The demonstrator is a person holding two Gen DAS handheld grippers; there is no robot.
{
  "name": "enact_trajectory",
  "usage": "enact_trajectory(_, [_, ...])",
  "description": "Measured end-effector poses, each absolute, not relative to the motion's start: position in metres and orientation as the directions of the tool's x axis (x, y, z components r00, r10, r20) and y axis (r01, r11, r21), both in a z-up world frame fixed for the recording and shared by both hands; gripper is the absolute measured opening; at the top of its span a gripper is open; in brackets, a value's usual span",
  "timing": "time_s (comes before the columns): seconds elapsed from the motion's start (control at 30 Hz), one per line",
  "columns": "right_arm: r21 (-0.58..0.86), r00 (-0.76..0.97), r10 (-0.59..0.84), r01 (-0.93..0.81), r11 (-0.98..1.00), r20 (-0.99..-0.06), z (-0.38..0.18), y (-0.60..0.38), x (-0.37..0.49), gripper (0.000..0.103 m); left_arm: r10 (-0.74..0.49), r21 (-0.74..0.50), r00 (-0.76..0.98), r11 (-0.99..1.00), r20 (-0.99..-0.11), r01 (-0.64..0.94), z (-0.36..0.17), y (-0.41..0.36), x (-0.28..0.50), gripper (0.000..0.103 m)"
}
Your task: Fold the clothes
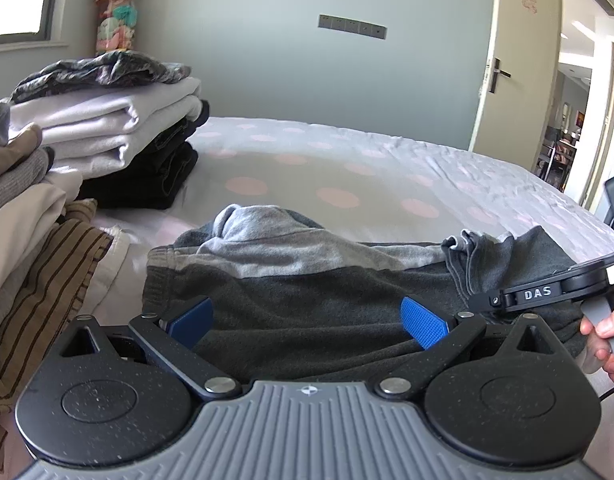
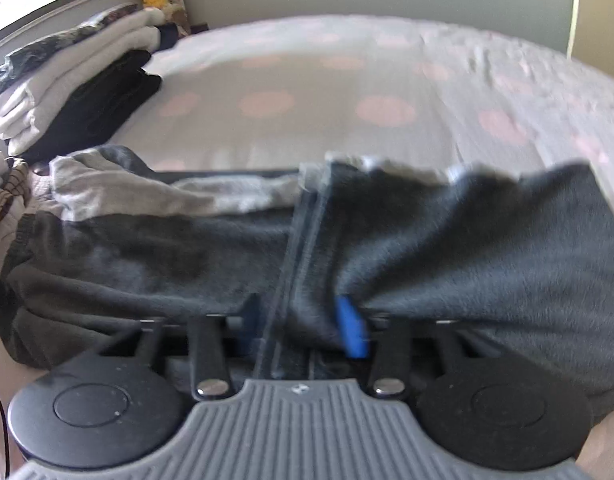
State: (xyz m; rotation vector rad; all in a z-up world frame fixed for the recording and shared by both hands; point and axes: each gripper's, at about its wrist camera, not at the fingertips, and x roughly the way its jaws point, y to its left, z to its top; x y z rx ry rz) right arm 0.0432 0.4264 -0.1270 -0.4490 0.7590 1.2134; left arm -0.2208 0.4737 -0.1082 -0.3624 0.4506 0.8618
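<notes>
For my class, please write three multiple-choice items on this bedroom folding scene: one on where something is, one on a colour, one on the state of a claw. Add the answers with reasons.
1. Where is the stack of folded clothes?
A. On the bed's far left
B. On the floor
C. On a chair

2. What colour are the spots on the bedsheet?
A. Green
B. Pink
C. Black

3. How is the right claw?
A. Wide open above the bed
B. Shut on the dark grey garment
C. Holding a hanger

Answers: 1 A, the stack rests on the sheet near the window side. 2 B, pale pink rounds dot the grey sheet. 3 B, its blue pads pinch a fold of cloth, while the left claw is open.
</notes>
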Motion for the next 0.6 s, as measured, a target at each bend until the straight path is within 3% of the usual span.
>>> enact_trajectory(0.03, [0.054, 0.169, 0.670, -0.953, 0.298, -0.723, -0.125, 0.429, 0.039, 0.068, 0.646, -0.128, 0.561, 0.590, -0.517, -0.797, -0.108, 0.475, -0.223, 0.103])
enact_trajectory(0.2, [-0.003, 0.218, 0.656, -0.950, 0.313, -0.723, -0.131, 0.441, 0.041, 0.067, 0.682, -0.147, 0.527, 0.534, -0.507, -0.833, -0.104, 0.482, -0.239, 0.103])
enact_trajectory(0.3, [-0.015, 0.241, 0.642, -0.942, 0.336, -0.728, -0.138, 0.447, 0.046, 0.052, 0.678, -0.181, 0.520, 0.507, -0.520, -0.843, -0.104, 0.489, -0.248, 0.103])
enact_trajectory(0.37, [-0.023, 0.256, 0.633, -0.936, 0.352, -0.731, -0.142, 0.450, 0.049, 0.033, 0.667, -0.205, 0.518, 0.492, -0.536, -0.846, -0.106, 0.494, -0.252, 0.103])
enact_trajectory(0.43, [-0.024, 0.263, 0.627, -0.932, 0.363, -0.734, -0.145, 0.452, 0.053, 0.021, 0.665, -0.218, 0.512, 0.477, -0.545, -0.852, -0.107, 0.498, -0.255, 0.103])
enact_trajectory(0.6, [0.078, 0.203, 0.673, -0.928, 0.363, -0.711, -0.126, 0.440, 0.065, 0.017, 0.671, -0.240, 0.511, 0.459, -0.537, -0.855, -0.106, 0.501, -0.261, 0.103])
